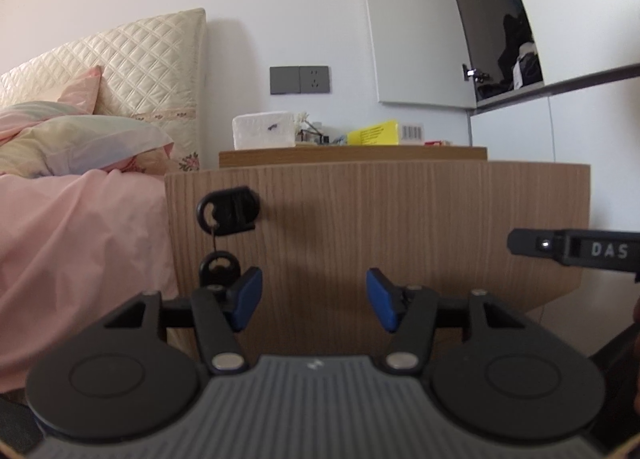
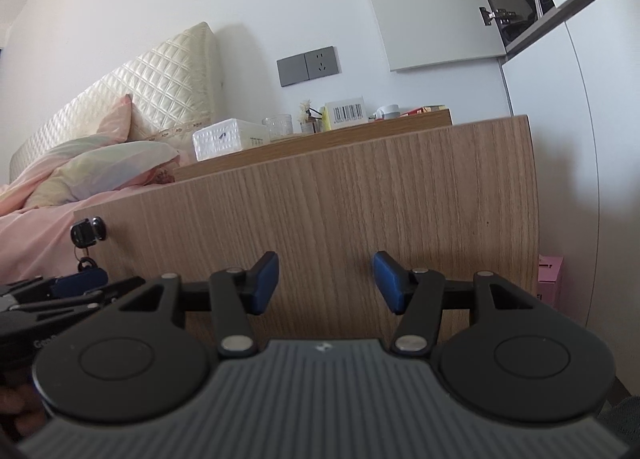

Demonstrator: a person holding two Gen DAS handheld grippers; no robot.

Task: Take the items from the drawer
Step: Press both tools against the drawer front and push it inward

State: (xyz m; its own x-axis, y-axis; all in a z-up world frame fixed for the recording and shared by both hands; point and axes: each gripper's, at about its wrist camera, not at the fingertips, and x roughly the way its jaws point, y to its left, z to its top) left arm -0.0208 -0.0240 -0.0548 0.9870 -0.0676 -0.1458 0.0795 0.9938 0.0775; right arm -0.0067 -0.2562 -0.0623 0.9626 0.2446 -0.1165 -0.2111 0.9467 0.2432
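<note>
Through my left wrist camera, my left gripper (image 1: 314,299) hangs low before the wood-grain drawer front (image 1: 380,235) of the bedside cabinet, its blue pads (image 1: 249,297) spread wide with nothing between them. The drawer front stands forward of the cabinet top (image 1: 352,157), but from this low angle I cannot see inside it, so I cannot tell what it contains. A black key (image 1: 228,211) sits in the lock at the front's upper left, and a second key (image 1: 219,265) dangles below it, just beside my left pad. On the cabinet top stand a white tissue box (image 1: 264,130) and a yellow box (image 1: 374,133). The bed (image 1: 80,219) with its pink cover lies to the left. The tip of my right gripper (image 1: 576,249) pokes in from the right edge.

Through my right wrist camera, my right gripper (image 2: 325,283) also faces the same drawer front (image 2: 360,199), its jaws wide and empty. The key (image 2: 88,233) in the lock sits far left, with my left gripper (image 2: 72,291) just beneath it. Above the drawer front, on the cabinet top (image 2: 304,141), I see the tissue box (image 2: 230,143), a clear glass (image 2: 278,127) and a box with a barcode (image 2: 346,111). A grey wall socket (image 2: 308,66) sits on the white wall above.
</note>
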